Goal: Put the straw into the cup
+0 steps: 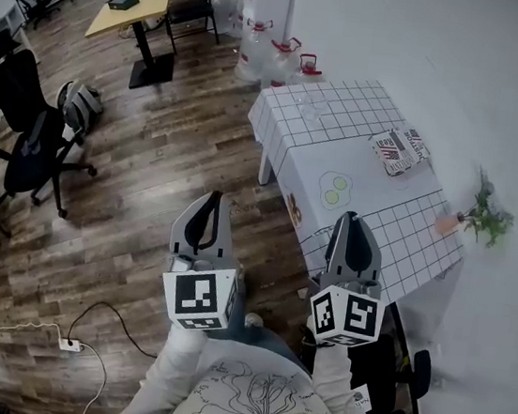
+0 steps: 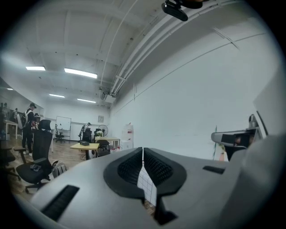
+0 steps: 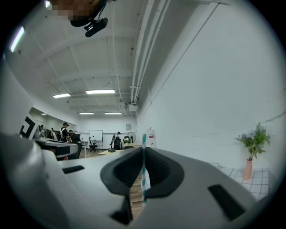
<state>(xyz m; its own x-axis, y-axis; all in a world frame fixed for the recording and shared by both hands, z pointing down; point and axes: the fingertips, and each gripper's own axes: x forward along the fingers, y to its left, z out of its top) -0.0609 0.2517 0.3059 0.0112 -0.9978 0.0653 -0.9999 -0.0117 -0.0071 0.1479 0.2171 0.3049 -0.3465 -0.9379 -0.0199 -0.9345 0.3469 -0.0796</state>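
In the right gripper view a green-and-white striped straw stands upright between the jaws, and my right gripper is shut on it. The head view shows this gripper held over the near edge of the grid-cloth table; the straw is too thin to make out there. My left gripper hangs over the wooden floor left of the table. Its jaws are closed together with nothing in them. Clear cups stand at the table's far end, well away from both grippers.
A printed packet pile and a mat with green circles lie on the table. A potted plant stands at its right edge. Water jugs sit beyond the table. Office chairs and a cable with a power strip occupy the floor at left.
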